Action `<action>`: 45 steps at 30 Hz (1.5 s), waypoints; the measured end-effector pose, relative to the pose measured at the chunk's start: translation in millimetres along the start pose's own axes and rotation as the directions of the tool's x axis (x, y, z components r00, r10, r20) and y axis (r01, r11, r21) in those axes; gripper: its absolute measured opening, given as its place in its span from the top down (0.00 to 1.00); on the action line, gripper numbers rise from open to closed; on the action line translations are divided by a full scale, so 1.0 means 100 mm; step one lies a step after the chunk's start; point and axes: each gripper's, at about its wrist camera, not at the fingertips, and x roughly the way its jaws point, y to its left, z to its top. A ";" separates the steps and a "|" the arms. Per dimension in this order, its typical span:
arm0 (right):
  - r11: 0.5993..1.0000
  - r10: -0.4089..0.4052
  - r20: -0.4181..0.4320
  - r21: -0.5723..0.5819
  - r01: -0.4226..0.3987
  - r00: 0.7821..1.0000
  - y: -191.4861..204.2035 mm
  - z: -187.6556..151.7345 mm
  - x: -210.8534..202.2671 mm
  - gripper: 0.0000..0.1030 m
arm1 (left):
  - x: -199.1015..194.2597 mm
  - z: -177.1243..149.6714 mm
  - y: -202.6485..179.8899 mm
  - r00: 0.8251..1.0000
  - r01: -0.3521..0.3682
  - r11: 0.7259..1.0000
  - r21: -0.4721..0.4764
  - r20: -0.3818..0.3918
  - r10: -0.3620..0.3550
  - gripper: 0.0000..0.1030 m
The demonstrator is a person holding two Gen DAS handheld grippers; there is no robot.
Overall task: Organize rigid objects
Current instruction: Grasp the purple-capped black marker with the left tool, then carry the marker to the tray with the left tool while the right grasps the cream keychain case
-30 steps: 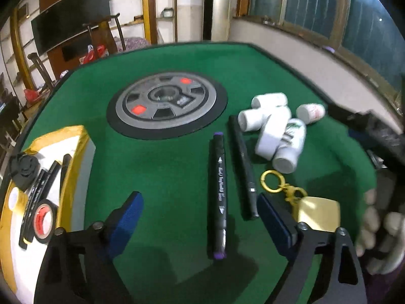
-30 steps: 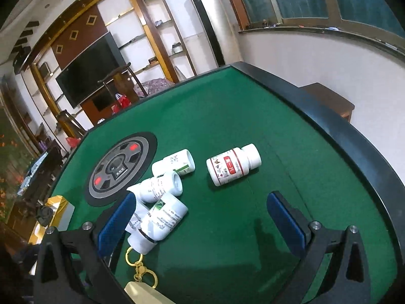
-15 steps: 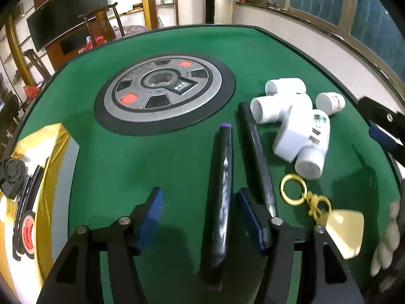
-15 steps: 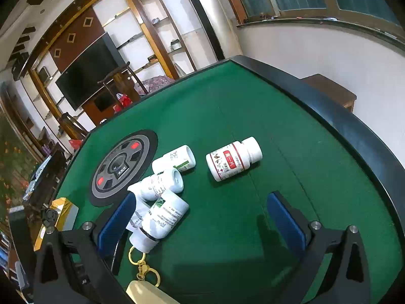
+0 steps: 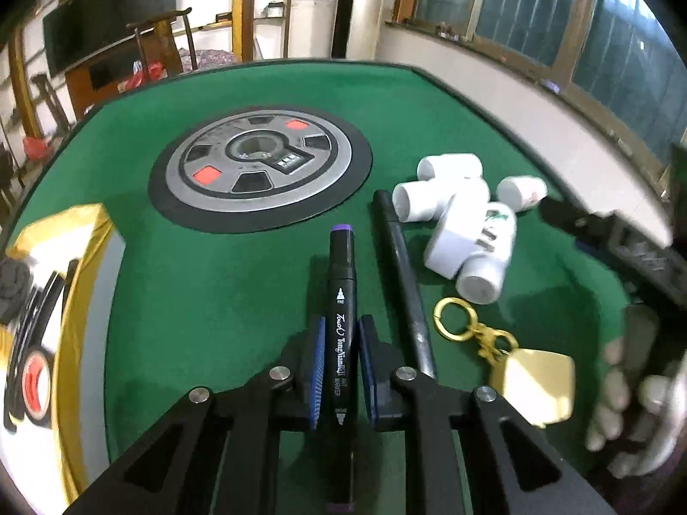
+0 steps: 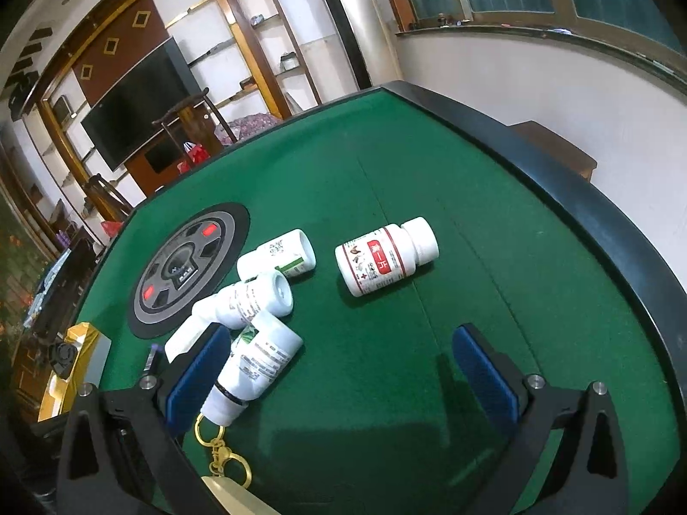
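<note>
Your left tool (image 5: pixel 339 369) is clamped on the marker (image 5: pixel 342 300), whose length runs straight ahead, box (image 5: pixel 86 283) to its left; your right tool (image 6: pixel 343 369) gapes empty.

In the left wrist view, a marker (image 5: pixel 342 334) lies lower centre on the table (image 5: pixel 214 292), a pen (image 5: pixel 405 283) beside it, bottles (image 5: pixel 461 219) upper right, a keychain (image 5: pixel 506 352) lower right, and a box (image 5: pixel 81 300) at the left edge.
</note>
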 end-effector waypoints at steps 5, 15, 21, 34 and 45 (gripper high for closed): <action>1.000 0.023 -0.034 0.000 -0.023 0.999 0.01 -0.02 0.07 0.00 | -0.41 -0.11 0.16 0.996 0.082 0.995 -0.065 0.053 -0.078 0.86; 0.940 0.208 -0.258 -0.214 -0.266 0.944 0.45 -0.34 -0.08 0.00 | -1.26 -0.34 0.69 0.975 0.145 0.981 -0.127 0.189 -0.119 0.86; 0.846 0.057 -0.295 -0.492 -0.203 0.954 0.80 -0.68 -0.19 0.00 | -1.38 -0.48 1.14 0.976 0.092 0.973 -0.212 0.213 -0.046 0.86; 0.834 0.042 -0.290 -0.517 -0.193 0.956 0.97 -0.77 -0.33 0.49 | -1.35 -0.76 1.68 0.987 0.016 0.943 -0.333 0.153 0.038 0.86; 0.798 0.348 -0.400 -0.347 -0.492 0.848 1.71 -0.66 -0.62 0.82 | -0.97 -0.85 1.99 0.999 -0.050 0.910 -0.412 -0.002 0.055 0.85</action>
